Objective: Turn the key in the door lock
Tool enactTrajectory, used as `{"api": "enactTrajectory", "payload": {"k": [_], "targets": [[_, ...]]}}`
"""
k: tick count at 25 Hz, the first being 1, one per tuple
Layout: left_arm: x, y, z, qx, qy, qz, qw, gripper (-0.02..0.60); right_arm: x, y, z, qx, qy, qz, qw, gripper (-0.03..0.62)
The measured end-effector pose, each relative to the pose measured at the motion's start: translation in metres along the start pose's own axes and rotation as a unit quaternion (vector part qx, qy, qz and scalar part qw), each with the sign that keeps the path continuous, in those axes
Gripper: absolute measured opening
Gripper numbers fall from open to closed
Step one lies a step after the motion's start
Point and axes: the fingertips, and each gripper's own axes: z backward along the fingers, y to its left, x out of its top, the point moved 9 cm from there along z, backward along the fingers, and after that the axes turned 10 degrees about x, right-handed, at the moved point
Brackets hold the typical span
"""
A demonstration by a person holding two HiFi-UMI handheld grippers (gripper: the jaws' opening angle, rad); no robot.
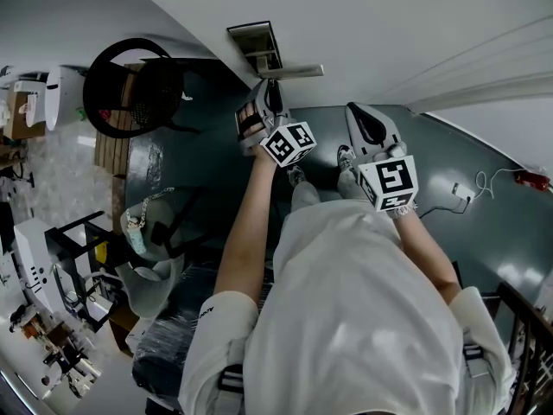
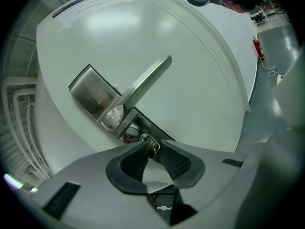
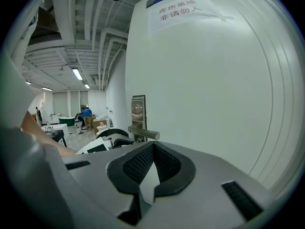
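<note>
Left hand-held gripper (image 2: 153, 149): clamped on the key, at the lower centre of the left gripper view.
Key (image 2: 151, 143): sat in the lock (image 2: 135, 128), just below the base of the handle, its head pinched between the two pads.
Handle (image 2: 145, 82): slanted toward the upper right across the white door (image 2: 200, 80).
Right hand-held gripper (image 3: 152, 148): jaws together with nothing between them, held clear of the door.

This is a workshop or lab hall, at a storeroom entrance. The white door (image 3: 214, 80) carries a printed no-entry storeroom notice (image 3: 183, 11) near its top. Left of the door, exposed ceiling pipes (image 3: 90, 13) and strip lights (image 3: 76, 73) run above tables (image 3: 57, 128) and boxes (image 3: 98, 124).
</note>
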Motion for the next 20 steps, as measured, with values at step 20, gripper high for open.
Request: {"api": "enactTrajectory", "payload": {"k": [20], "targets": [[-0.006, -0.013, -0.014, 0.053, -0.011, -0.061, 0.9966, 0.091, -0.005, -0.015, -0.012, 0.015, 0.018, -0.003, 1.0, -0.008]]}}
